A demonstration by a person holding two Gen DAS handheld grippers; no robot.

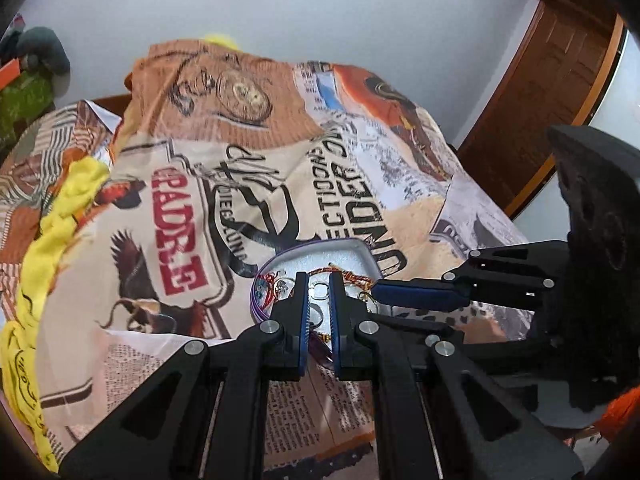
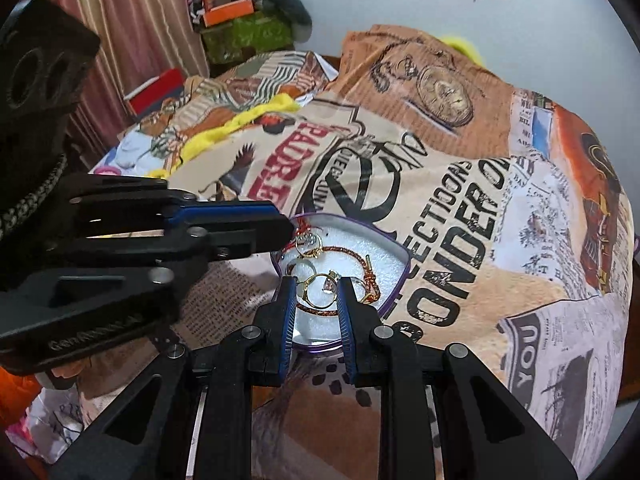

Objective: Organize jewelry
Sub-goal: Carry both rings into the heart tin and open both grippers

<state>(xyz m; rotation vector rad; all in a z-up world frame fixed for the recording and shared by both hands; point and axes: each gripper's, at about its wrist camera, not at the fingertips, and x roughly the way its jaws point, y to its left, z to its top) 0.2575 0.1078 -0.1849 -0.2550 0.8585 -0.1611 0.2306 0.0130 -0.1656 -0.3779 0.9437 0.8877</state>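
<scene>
Printed sheet (image 1: 192,208) w/ newspaper and pocket-watch pictures covers the bed, under a pale wall (image 1: 360,20); brown door (image 1: 552,92) at the right in the left wrist view, striped curtain (image 2: 132,20) at the left in the right wrist view. Yellow cloth (image 1: 52,240) lies along the sheet's far side. Tin (image 2: 396,276), purple-rimmed w/ white lining, sits on the sheet just ahead of both tools. Jewelry is inside it: a gold ring (image 2: 320,290) w/ a stone, more rings (image 2: 310,246) near the back, a red-gold cord bracelet (image 2: 348,254) looping round them. Left tongs (image 1: 319,280) nearly clenched, a narrow gap showing between the blue pads, tips over the tin's near side; whether they pinch any piece I can't tell. Right tongs (image 2: 318,286) part-closed, a wider gap, the ring seen in that gap but not clearly pressed, so grip can't be told. Each tool shows in the other's view, reaching in from the side toward the tin.
</scene>
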